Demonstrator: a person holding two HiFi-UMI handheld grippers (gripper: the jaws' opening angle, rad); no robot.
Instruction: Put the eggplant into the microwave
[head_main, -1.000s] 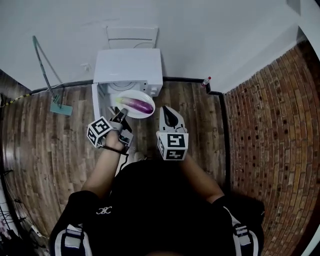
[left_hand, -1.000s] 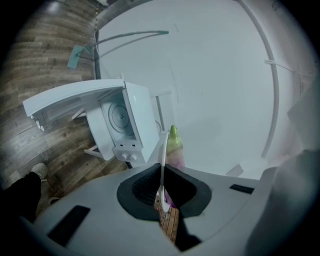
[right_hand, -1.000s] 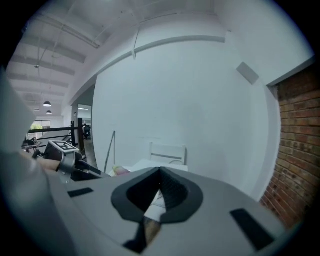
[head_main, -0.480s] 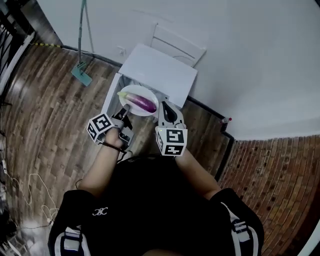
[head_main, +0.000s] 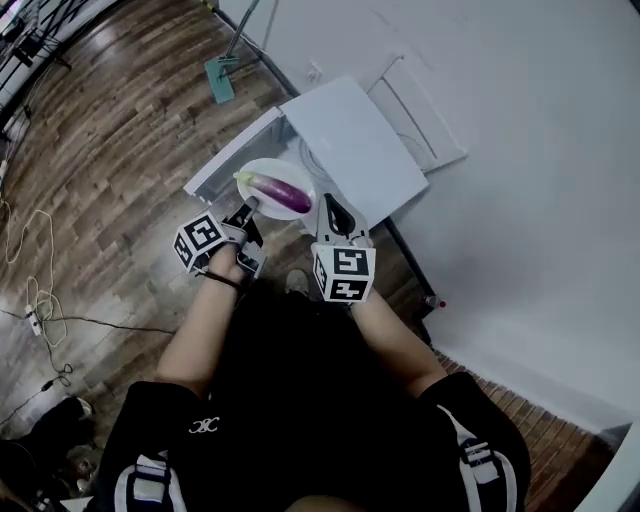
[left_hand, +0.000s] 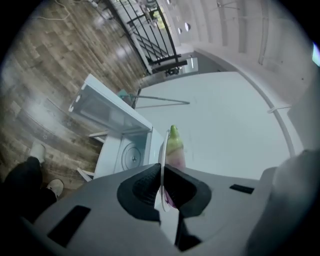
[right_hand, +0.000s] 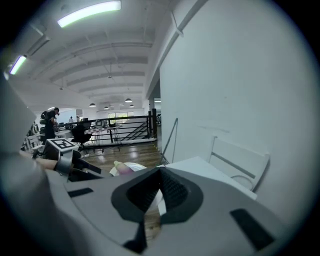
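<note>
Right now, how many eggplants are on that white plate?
1. A single purple eggplant lies across the white plate, which the left gripper holds by its near rim, close by the open microwave. Nothing on the plate could hide another.

The eggplant (head_main: 280, 188) lies on the plate (head_main: 268, 165) before the microwave (head_main: 355, 140), left tool (head_main: 250, 205) at its rim, right tool (head_main: 331, 205) beside.

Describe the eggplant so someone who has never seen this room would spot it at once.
Start at the white microwave by the wall, its door open. In front of its opening, the left gripper pinches the rim of a white plate. The eggplant lies on that plate: long, purple, green-tipped, the only coloured thing there.
</note>
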